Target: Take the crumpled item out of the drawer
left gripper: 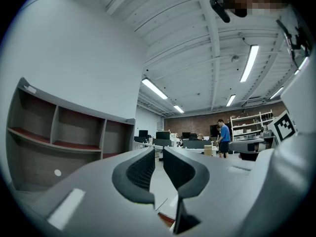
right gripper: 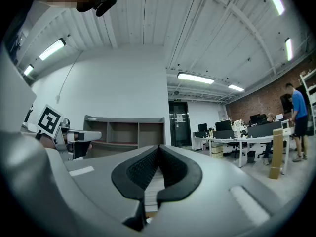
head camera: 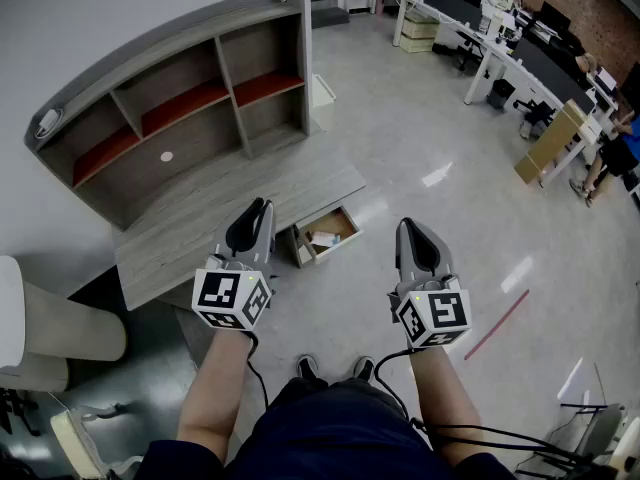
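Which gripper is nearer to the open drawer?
Left. In the head view the left gripper sits just left of the drawer; the right gripper lies farther off to its right.

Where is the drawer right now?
In the head view, the drawer is pulled open from the front of the grey desk. It sits near the middle of the picture, between the left gripper and the right gripper.
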Tool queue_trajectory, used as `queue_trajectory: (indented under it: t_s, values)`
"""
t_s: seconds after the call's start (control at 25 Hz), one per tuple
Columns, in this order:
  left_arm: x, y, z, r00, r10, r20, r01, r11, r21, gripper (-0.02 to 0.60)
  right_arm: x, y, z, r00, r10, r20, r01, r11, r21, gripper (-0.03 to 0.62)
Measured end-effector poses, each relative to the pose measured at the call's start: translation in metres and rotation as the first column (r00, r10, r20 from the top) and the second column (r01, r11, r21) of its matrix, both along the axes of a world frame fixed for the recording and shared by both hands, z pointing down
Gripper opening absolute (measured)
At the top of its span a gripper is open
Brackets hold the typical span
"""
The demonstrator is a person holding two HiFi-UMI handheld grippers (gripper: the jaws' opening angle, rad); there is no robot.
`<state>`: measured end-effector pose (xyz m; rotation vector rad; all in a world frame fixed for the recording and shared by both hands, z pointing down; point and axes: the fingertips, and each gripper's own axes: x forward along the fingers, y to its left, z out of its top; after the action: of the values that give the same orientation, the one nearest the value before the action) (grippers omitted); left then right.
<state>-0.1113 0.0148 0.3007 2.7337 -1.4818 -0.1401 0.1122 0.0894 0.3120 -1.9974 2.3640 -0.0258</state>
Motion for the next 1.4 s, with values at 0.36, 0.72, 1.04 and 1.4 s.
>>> queue_trajectory:
  t_s: [0.36, 0.72, 1.04, 1.4]
  values:
    - [-0.015, -0.012, 0.009, 0.999, 0.033, 0.032, -0.033, 0.999, 0.001, 0.054, -0.015, -0.008, 0.002, 0.999, 0.038, -0.009, -0.038, 0.999, -0.006, 0.006]
    - [-0.003, -0.033, 0.074, 0.978, 0.139, 0.153, -0.130, 0.989, -0.069, 0.055, -0.021, -0.012, 0.031, 0.997, 0.072, -0.032, -0.074, 0.996, -0.057, 0.006]
    - [0.043, -0.055, 0.178, 0.891, 0.306, 0.336, -0.231, 0.941, -0.245, 0.057, -0.004, -0.049, 0.068, 0.998, 0.062, 0.000, -0.061, 0.991, -0.118, 0.006]
    - [0.087, -0.072, 0.301, 0.570, 0.554, 0.607, -0.302, 0.828, -0.472, 0.058, 0.022, -0.125, 0.096, 0.998, -0.004, 0.061, 0.015, 0.984, -0.175, 0.006]
